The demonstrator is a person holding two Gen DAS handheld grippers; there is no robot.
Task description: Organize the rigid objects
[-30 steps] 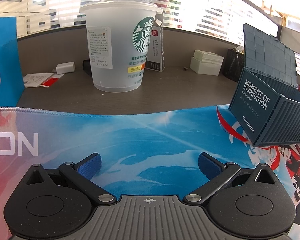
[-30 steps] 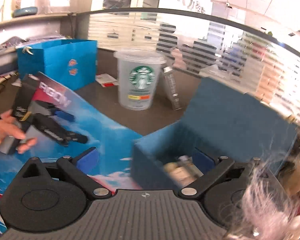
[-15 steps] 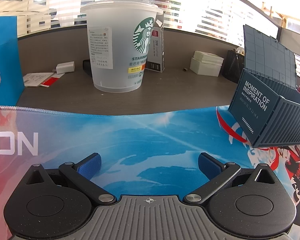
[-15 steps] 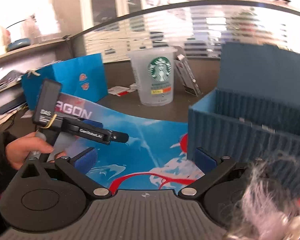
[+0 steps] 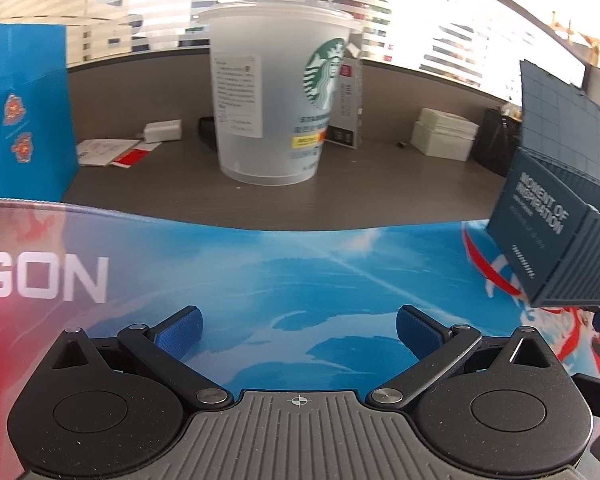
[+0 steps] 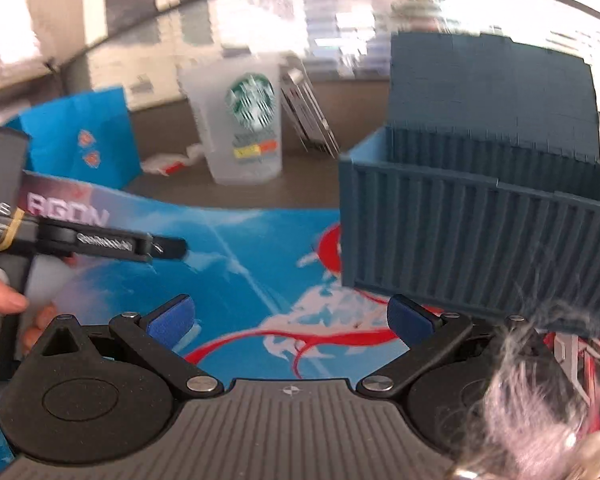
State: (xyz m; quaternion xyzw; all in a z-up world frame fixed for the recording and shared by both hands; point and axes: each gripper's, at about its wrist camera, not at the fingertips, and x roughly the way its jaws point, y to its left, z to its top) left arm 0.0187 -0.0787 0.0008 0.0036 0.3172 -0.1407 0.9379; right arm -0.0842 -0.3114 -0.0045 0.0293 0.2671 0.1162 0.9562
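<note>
A dark blue container-shaped box point(image 6: 476, 240) with its lid up stands on the printed desk mat point(image 6: 252, 280), just beyond my right gripper point(image 6: 290, 322), which is open and holds nothing. From the left wrist view the same box point(image 5: 556, 240) sits at the right edge, lettered "MOMENT OF INSPIRATION". My left gripper point(image 5: 299, 330) hovers low over the mat point(image 5: 300, 272), open and empty. In the right wrist view that left gripper point(image 6: 112, 244) shows at the left, held by a hand point(image 6: 0, 300). The inside of the box is hidden.
A large frosted Starbucks cup point(image 5: 276, 96) stands on the brown desk behind the mat, with a slim carton point(image 5: 346, 108) leaning behind it. A blue paper bag point(image 5: 20, 112) stands at the left. White boxes point(image 5: 444, 136) and papers point(image 5: 108, 148) lie further back. Grey fur point(image 6: 536, 400) blurs the right wrist view's lower right.
My right gripper has drawn back from over the open box and dropped lower, so the box's ribbed side now faces it. The left gripper has shifted slightly; both stay open.
</note>
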